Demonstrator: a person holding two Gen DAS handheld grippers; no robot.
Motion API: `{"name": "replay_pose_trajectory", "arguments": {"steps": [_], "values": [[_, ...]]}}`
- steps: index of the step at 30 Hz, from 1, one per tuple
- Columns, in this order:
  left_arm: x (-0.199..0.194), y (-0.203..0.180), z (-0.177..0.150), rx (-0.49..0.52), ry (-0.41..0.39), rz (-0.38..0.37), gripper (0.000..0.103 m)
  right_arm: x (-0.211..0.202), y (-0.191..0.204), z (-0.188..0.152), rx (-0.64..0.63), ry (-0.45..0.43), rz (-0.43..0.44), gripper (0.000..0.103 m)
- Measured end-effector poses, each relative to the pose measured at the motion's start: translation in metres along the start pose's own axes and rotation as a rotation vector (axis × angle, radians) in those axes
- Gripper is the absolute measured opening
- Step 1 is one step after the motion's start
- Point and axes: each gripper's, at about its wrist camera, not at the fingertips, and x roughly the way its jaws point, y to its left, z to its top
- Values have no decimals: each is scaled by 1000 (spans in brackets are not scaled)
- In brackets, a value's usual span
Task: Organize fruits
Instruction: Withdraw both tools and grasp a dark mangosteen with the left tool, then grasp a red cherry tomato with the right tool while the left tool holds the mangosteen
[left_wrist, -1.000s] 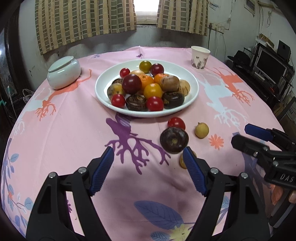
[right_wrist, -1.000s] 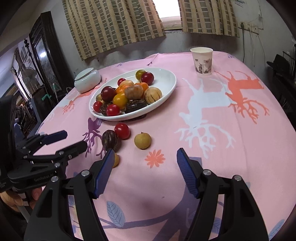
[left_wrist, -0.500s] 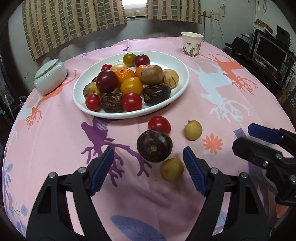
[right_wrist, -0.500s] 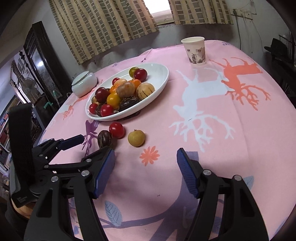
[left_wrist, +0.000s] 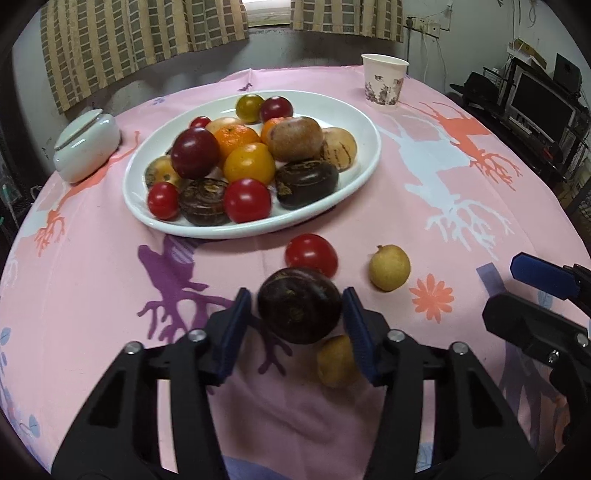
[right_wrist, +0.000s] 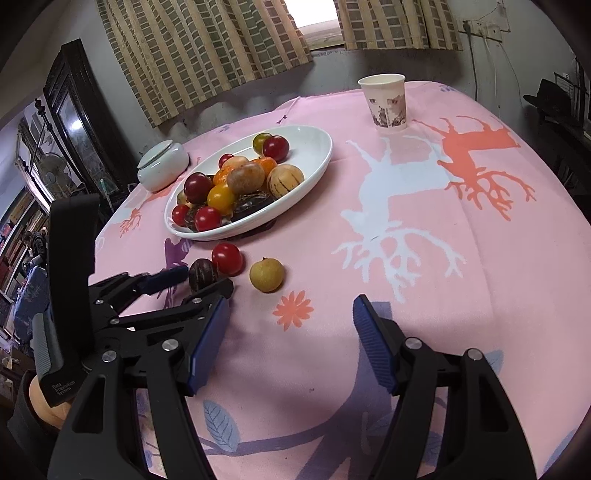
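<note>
A white oval plate (left_wrist: 364, 122) (right_wrist: 317, 147) holds several fruits. On the pink cloth before it lie a dark purple round fruit (left_wrist: 299, 310) (right_wrist: 202, 274), a red tomato (left_wrist: 311, 254) (right_wrist: 227, 258), a yellow fruit (left_wrist: 389, 267) (right_wrist: 266, 275) and a second yellow fruit (left_wrist: 334, 362). My left gripper (left_wrist: 298, 326) (right_wrist: 192, 282) has its blue pads on both sides of the purple fruit, closed on it or nearly so. My right gripper (right_wrist: 290, 339) is open and empty above the cloth, right of the loose fruits; it also shows in the left wrist view (left_wrist: 532, 288).
A paper cup (left_wrist: 384, 81) (right_wrist: 386, 101) stands at the far right of the table. A white lidded jar (left_wrist: 86, 146) (right_wrist: 162, 166) stands left of the plate. A dark cabinet (right_wrist: 74, 110) and shelves flank the table.
My left gripper has moved forward to the dark purple fruit and its jaws have narrowed around it. The right gripper has stayed open and shifted only slightly.
</note>
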Motion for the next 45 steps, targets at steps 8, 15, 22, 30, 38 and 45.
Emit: {"name": "replay_pose_trajectory", "arguments": {"steps": [8,15,22,30,38,45], "values": [[-2,-5,-3,26,-3,2,44,3,0,-1,-10,6,-10,70],[-32,7,-8,-28,-30,-35,44,5,0,-3,-15,14,-21,70],[-69,23,-31,-21,-81,-36,44,7,2,-5,-37,11,-36,70],[-68,51,-67,-36,-36,9,44,16,21,-14,-143,20,-67,70],[-72,63,-73,-32,-85,10,44,23,63,-33,-332,23,-29,70],[-80,78,-70,-85,-106,-20,47,28,78,-18,-351,25,-52,70]]}}
